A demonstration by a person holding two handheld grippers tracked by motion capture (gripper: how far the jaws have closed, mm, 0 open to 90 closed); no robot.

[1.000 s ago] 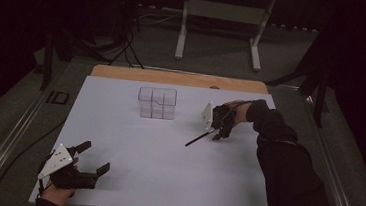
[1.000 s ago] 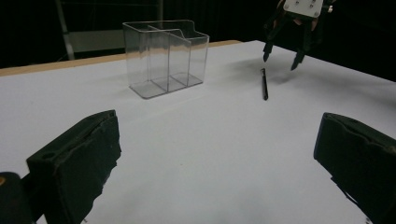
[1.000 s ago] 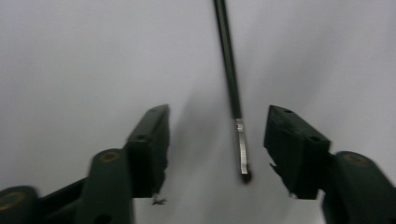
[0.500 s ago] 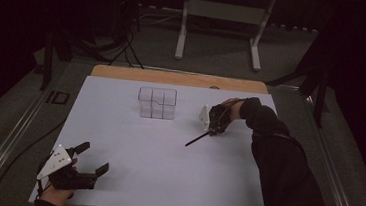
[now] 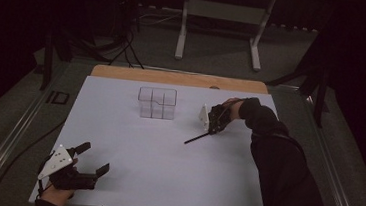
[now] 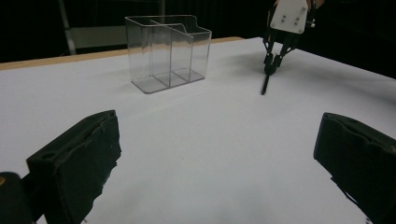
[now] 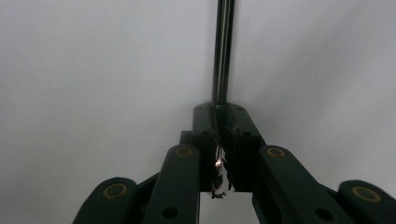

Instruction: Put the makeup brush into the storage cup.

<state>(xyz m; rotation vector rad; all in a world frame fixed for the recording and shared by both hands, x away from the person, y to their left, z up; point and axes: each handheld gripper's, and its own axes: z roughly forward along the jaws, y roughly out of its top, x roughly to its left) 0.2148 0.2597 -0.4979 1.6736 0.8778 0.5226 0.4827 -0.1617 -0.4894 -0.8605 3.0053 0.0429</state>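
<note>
A thin black pen lies slanted on the white table, right of a clear plastic organizer with several compartments. My right gripper points down at the pen's far end. Its jaws have just been closing and now stand shut on the pen, which runs away from the gripper over the table. In the left gripper view the organizer stands ahead, and the right gripper holds the pen beyond it. My left gripper rests near the front left corner, open and empty.
A wooden strip runs along the table's far edge. Beyond it a metal stand and cables sit on the dark floor. A dark sleeve reaches in from the lower right.
The right hand has edged slightly left over the pen's far end. The pen, the organizer and the left gripper lie where they were.
</note>
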